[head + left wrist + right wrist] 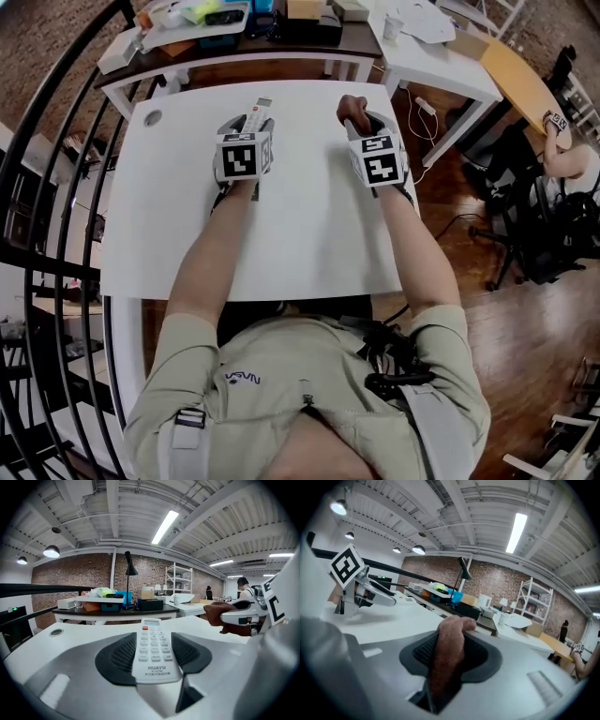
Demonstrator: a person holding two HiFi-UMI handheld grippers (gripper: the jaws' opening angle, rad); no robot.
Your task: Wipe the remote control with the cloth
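White tabletop [309, 234], smooth, matte, rectangular; both tools are held over its far half. Remote control [152, 641]: slim white plastic bar, pale buttons and one red. It is clamped lengthwise between the ribbed black pads of the left gripper [153, 656], far end poking forward. Cloth [450, 639]: reddish-brown, fuzzy, bunched into a roll, pinched fast in the right gripper [449, 660], near the remote but apart from it. Beyond: dark cluttered desk [93, 613], black lamp [130, 569], brick wall [84, 573], black railing [37, 589], wooden floor [487, 309].
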